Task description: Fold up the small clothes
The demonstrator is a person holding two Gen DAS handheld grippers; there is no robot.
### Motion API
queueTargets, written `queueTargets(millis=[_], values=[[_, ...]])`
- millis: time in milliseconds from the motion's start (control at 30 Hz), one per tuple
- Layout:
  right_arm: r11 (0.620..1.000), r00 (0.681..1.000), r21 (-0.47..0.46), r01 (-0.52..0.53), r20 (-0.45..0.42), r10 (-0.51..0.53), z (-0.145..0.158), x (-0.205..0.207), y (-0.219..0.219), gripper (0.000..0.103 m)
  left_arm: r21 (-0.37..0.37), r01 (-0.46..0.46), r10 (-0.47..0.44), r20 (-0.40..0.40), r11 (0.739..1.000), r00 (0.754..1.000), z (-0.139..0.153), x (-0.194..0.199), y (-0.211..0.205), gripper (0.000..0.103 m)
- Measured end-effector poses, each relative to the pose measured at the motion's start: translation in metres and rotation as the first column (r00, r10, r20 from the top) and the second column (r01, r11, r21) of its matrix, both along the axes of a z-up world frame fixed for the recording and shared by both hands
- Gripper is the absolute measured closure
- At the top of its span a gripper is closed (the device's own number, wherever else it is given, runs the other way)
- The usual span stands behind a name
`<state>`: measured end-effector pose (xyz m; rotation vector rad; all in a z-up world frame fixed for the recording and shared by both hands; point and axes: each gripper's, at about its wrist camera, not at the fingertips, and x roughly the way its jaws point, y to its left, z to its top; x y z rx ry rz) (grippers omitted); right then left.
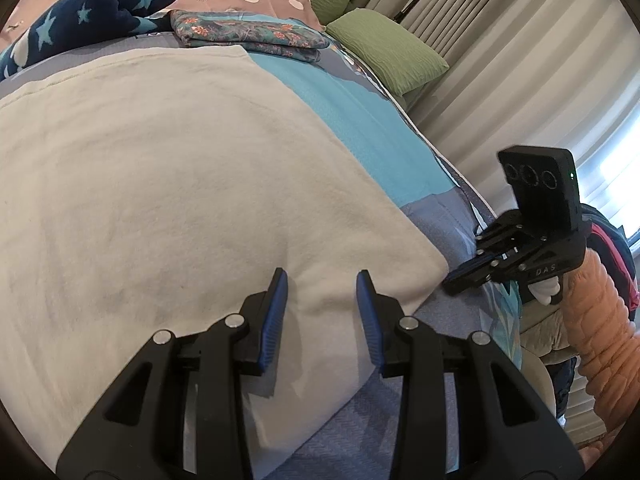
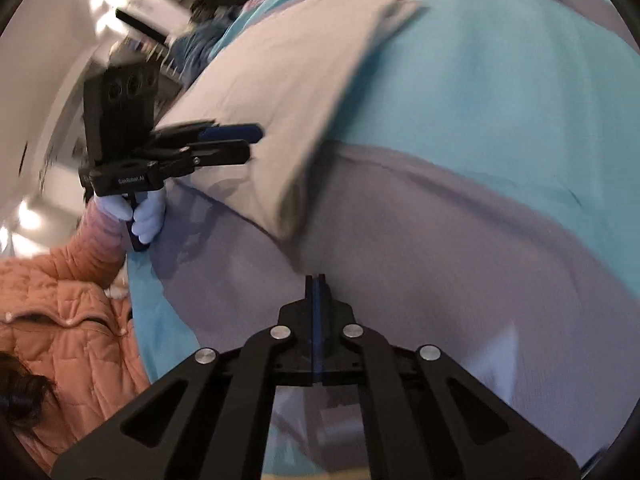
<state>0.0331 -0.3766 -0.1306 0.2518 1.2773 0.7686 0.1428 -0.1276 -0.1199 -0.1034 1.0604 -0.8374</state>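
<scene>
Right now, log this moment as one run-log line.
left gripper: open over white cloth | right gripper: shut, empty, beside cloth corner | bedspread: cloth spread flat

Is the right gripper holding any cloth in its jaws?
No, the right gripper has its jaws shut together with nothing between them, short of the white cloth.

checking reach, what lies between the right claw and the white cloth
Only bare grey-blue bedsheet between the shut right claw and the white cloth, in the right wrist view.

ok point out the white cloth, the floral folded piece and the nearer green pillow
white cloth (image 1: 180, 168), left wrist view, middle of its flat top
floral folded piece (image 1: 248, 34), left wrist view, top layer
green pillow (image 1: 388, 52), left wrist view, centre
</scene>
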Motion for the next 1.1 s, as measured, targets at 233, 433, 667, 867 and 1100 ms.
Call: queueTargets(millis=[233,433,667,867,1100], values=[[0.972,0.96,0.095,0.213,0.163,-0.226,0.028,-0.018,-0.002,0.08,0.05,0.065,-0.068,0.05,0.997,0.996,0.01,-0.02,-0.011,0.069],[0.96,0.932,0.006,0.278,0.239,-0.272,0.026,-0.018,0.036,0.068,0.077,0.167,-0.173,0.077,0.983,0.982,0.006,-0.06,-0.024,0.069],[0.909,0.899,-0.149,0.39,0.274,-0.341,0.009,-0.009,0.054,0.088,0.084,0.048,-0.058,0.125,0.995,0.99,0.024,-0.08,0.015,0.066],[0.85,0.835,-0.216,0.481,0.409,-0.369,0.033,-0.024,0.067,0.08,0.015,-0.287,0.28,0.179,0.958,0.943,0.043,-0.105,0.154,0.061],[0.907,0.837,-0.211,0.365,0.5,-0.22,0.063,-0.034,0.148,0.073,0.0,-0.669,0.661,0.158,0.743,0.734,0.031,-0.154,0.335,0.073]])
